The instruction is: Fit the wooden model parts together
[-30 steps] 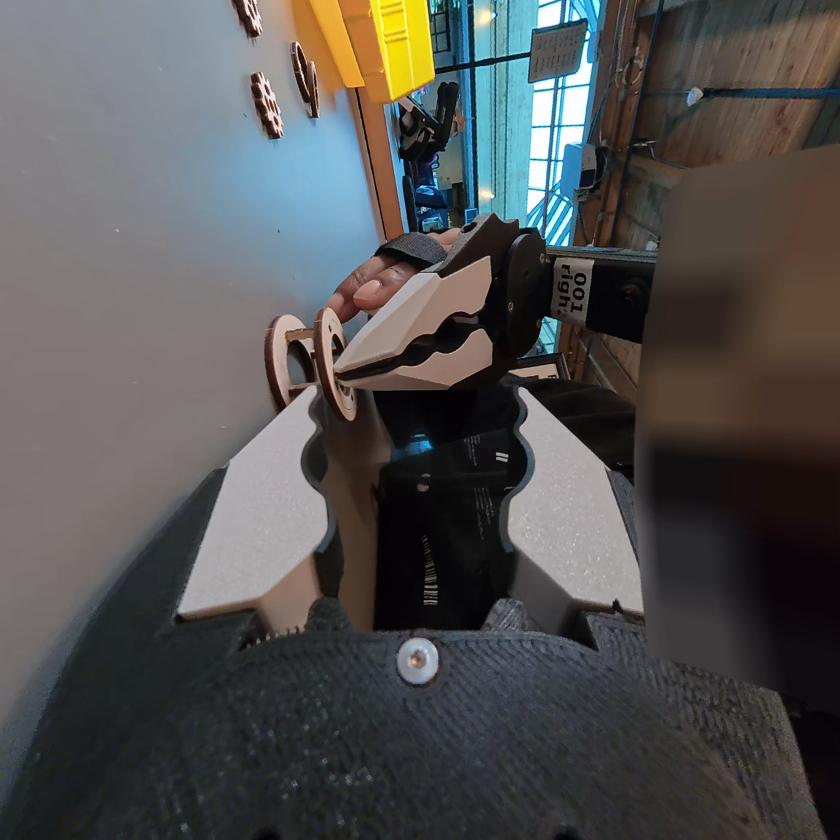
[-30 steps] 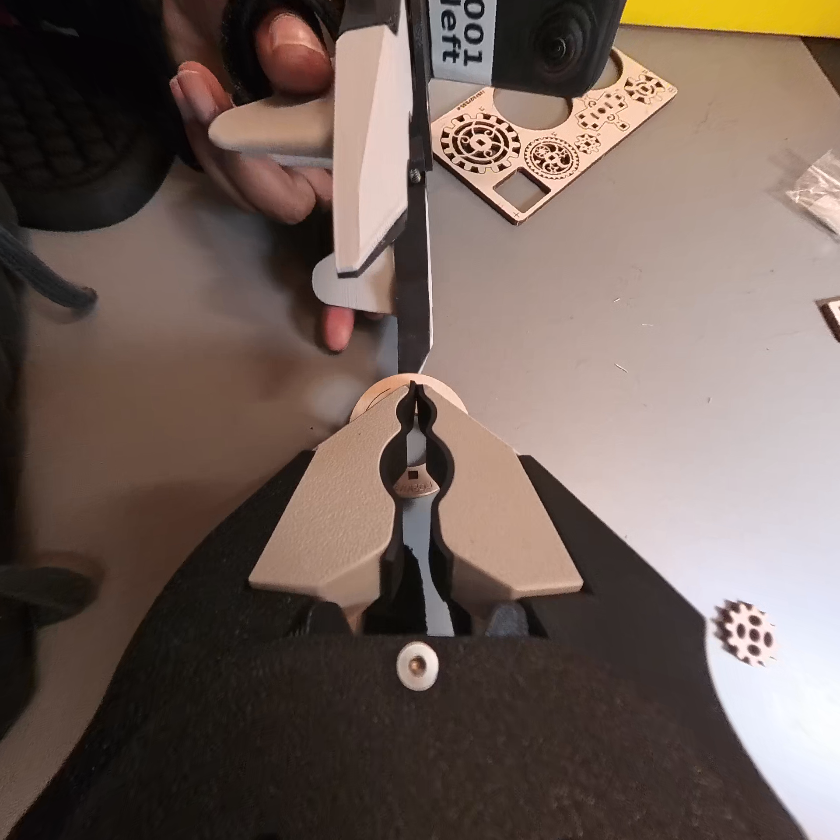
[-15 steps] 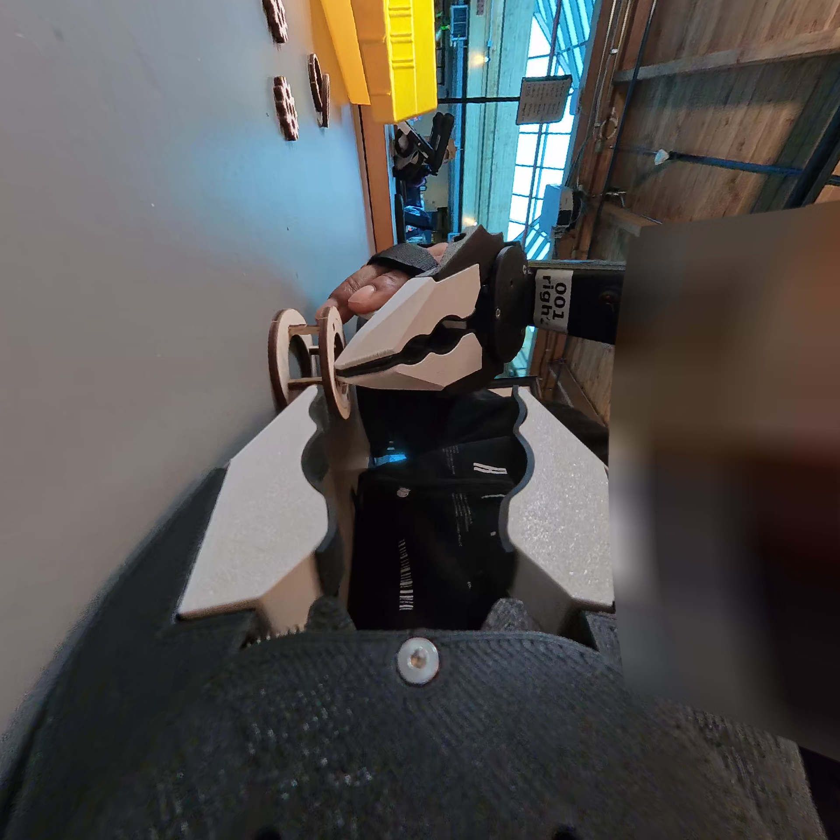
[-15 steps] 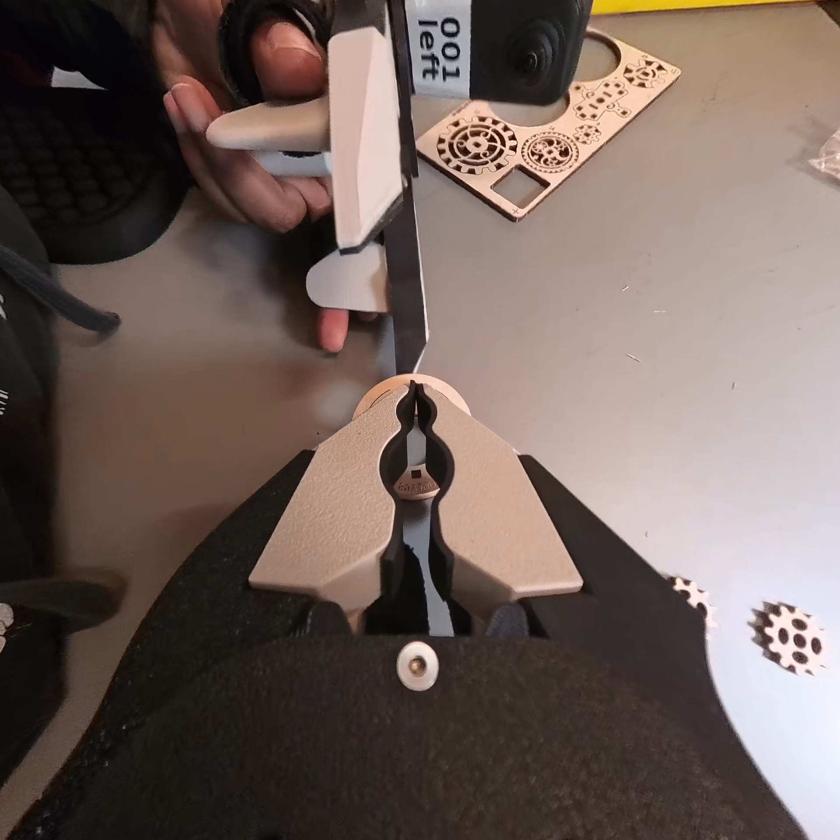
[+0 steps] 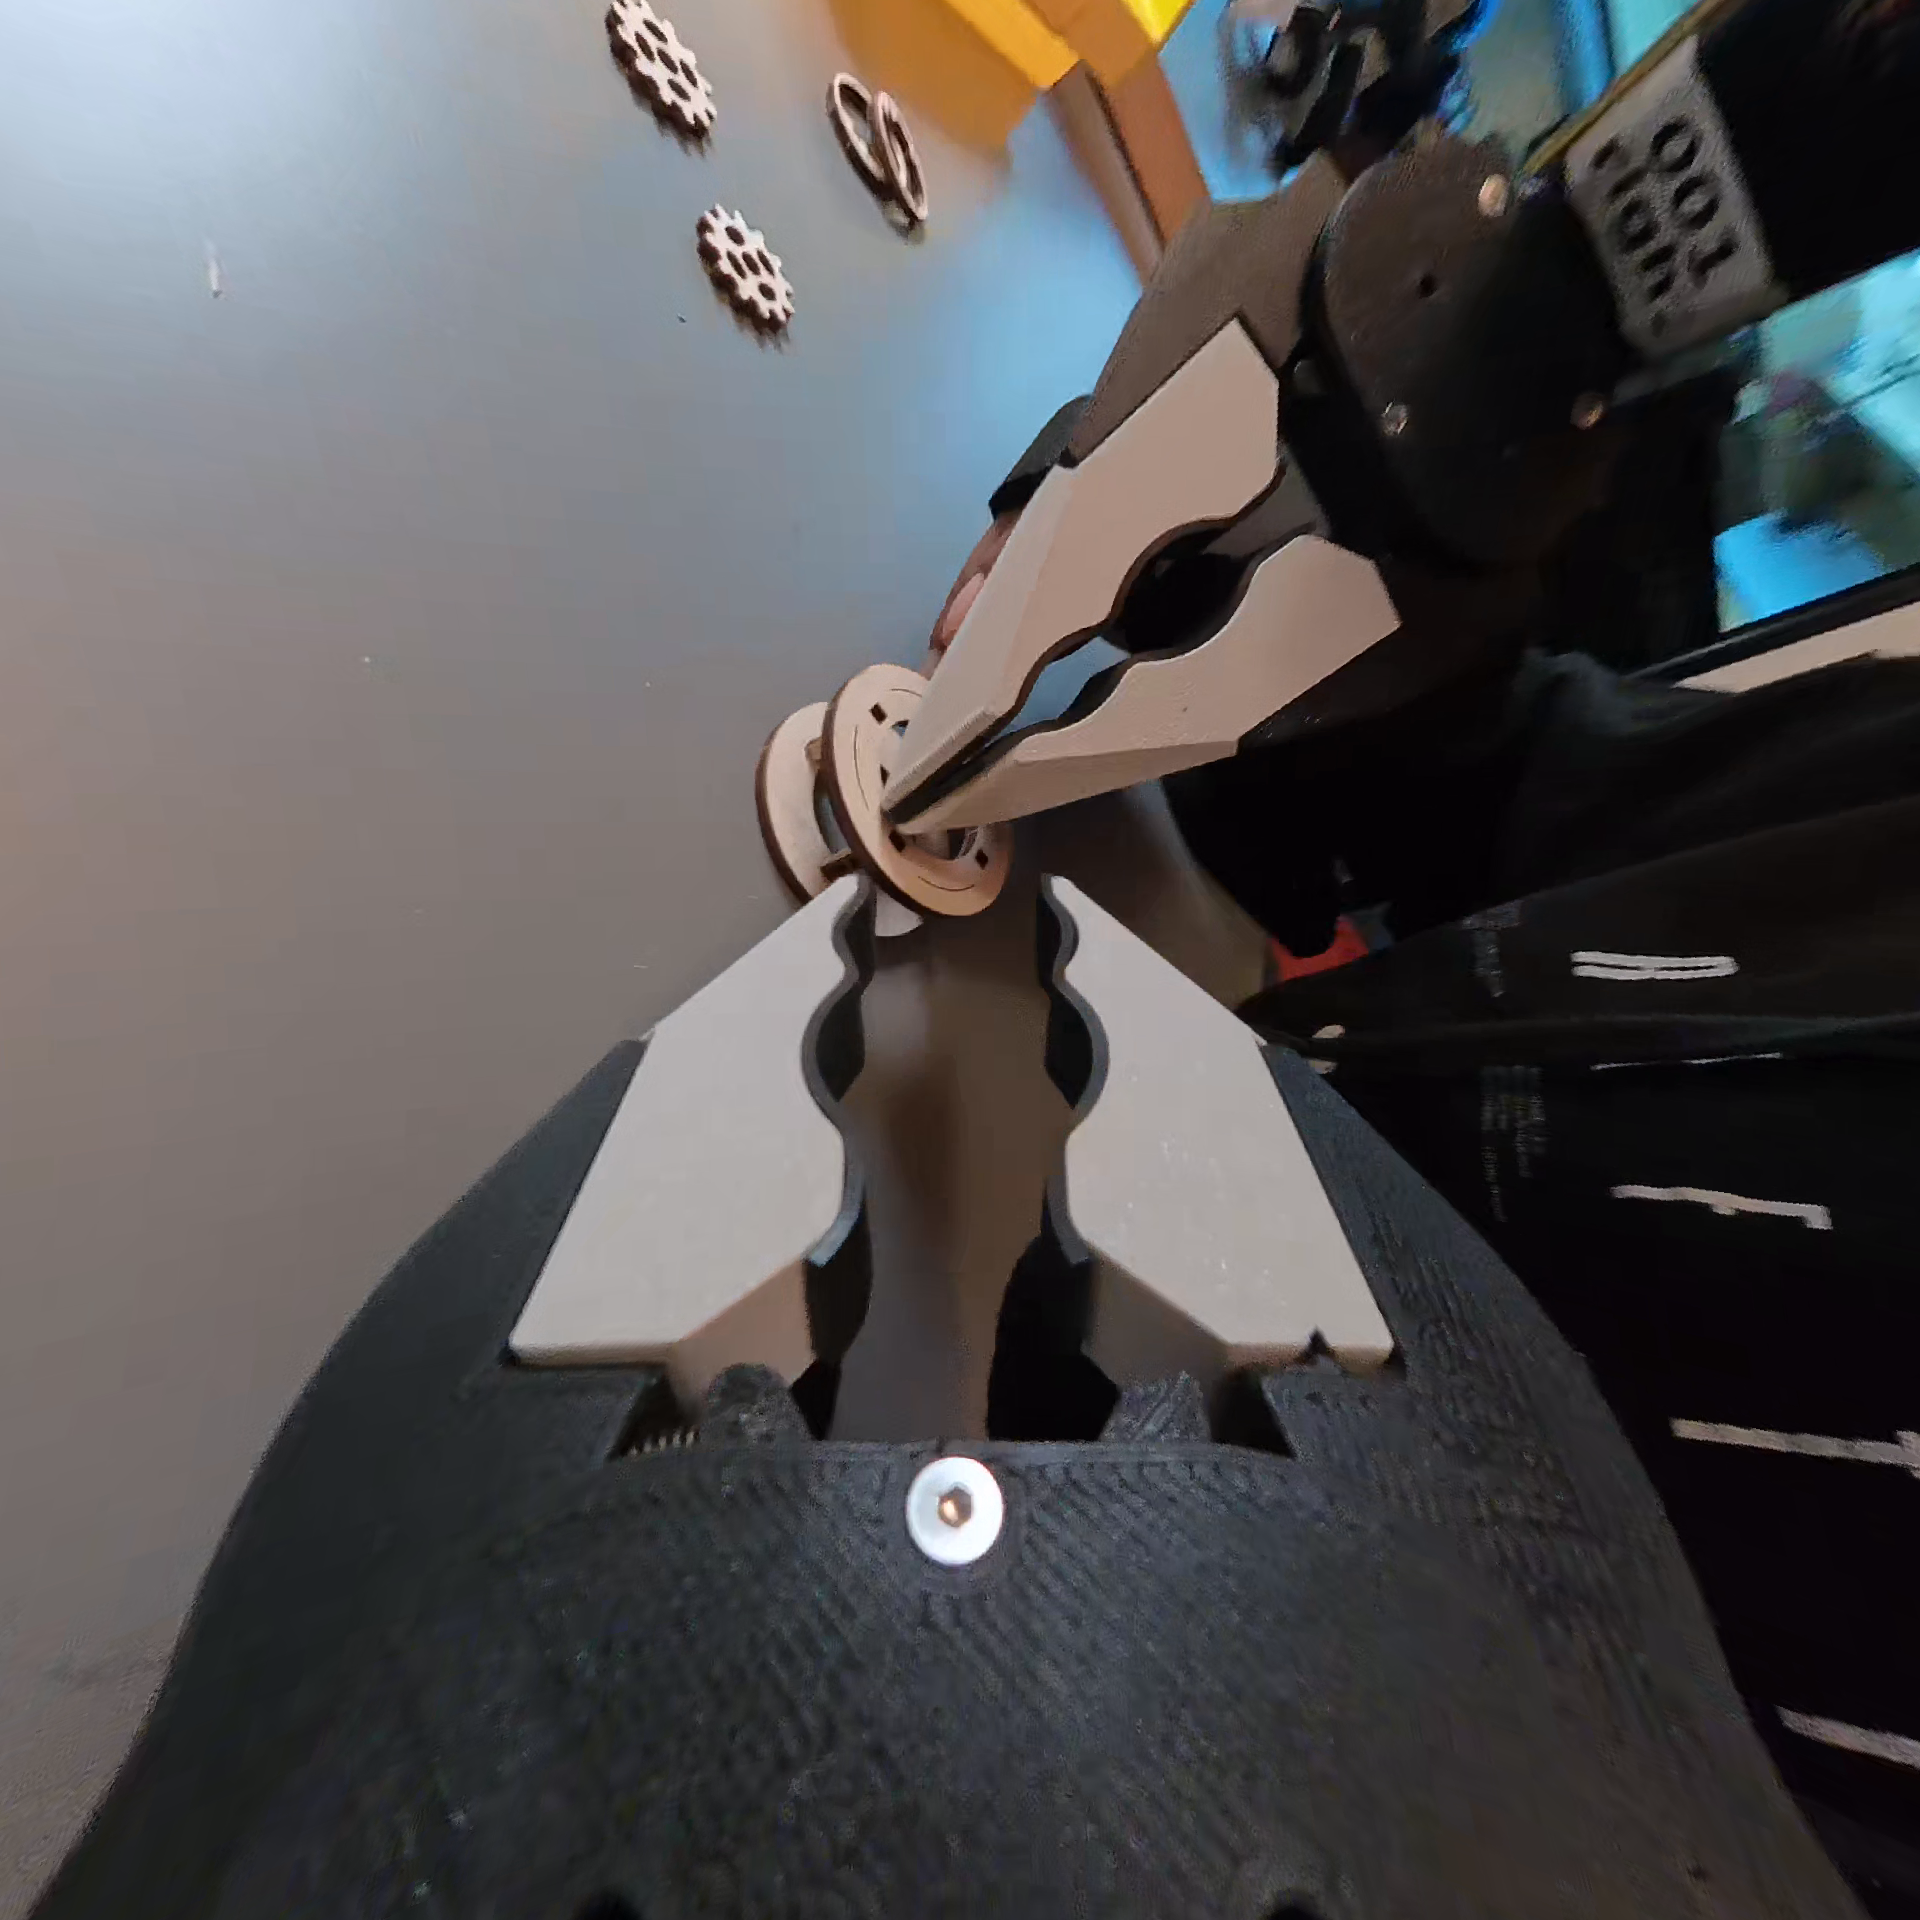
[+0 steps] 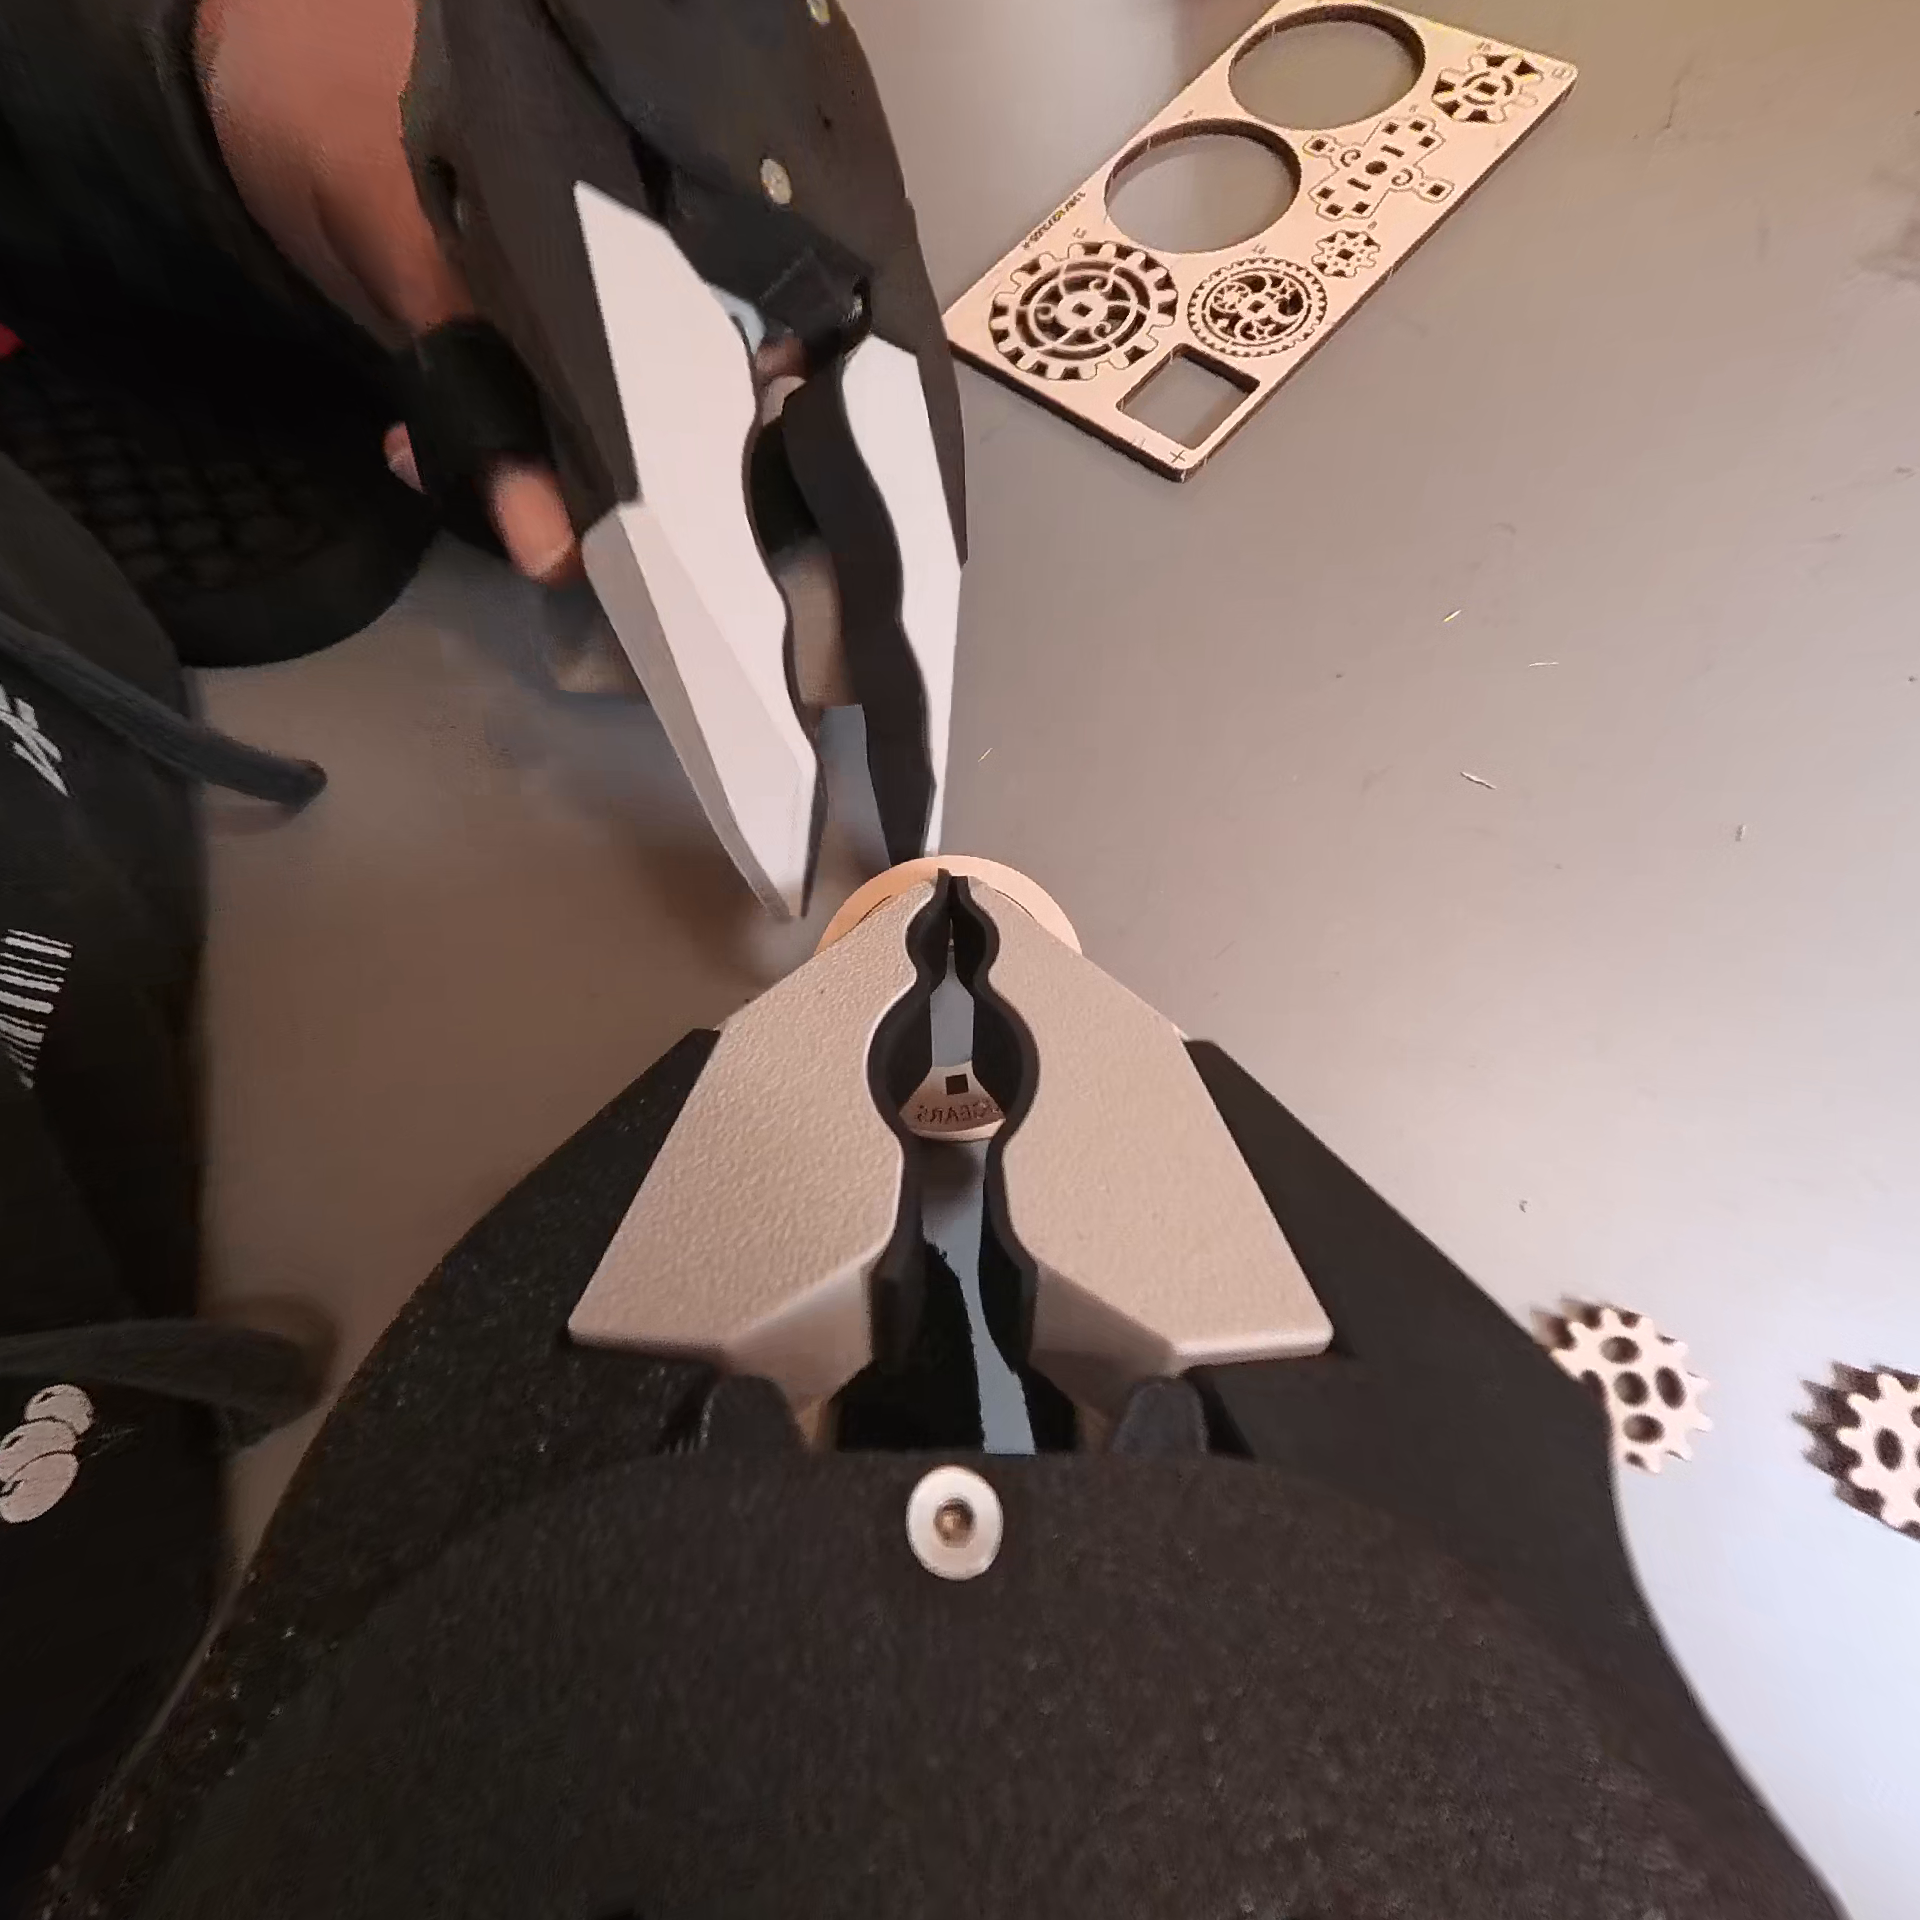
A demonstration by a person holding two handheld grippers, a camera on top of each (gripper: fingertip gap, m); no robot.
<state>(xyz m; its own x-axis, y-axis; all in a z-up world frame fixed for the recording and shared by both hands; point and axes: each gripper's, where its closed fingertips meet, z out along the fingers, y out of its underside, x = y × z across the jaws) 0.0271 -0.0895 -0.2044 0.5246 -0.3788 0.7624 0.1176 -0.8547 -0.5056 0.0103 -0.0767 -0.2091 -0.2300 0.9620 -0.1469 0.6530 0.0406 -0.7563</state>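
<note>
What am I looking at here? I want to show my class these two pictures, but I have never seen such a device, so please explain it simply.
There is no robot. A person holds a two-finger gripper in each hand, and each gripper carries a camera that looks along its own fingers.

In the left wrist view, the open left gripper fills the foreground. Beyond it the right gripper is pinched shut on a small wooden spool: two discs joined by short pegs, resting against the grey table.

The right wrist view shows the same moment from the other side: the right gripper closed on the spool, with the left gripper opposite, its tips beside the spool.

On the table lie loose wooden gears and a wooden sheet from which parts were punched out.
</note>
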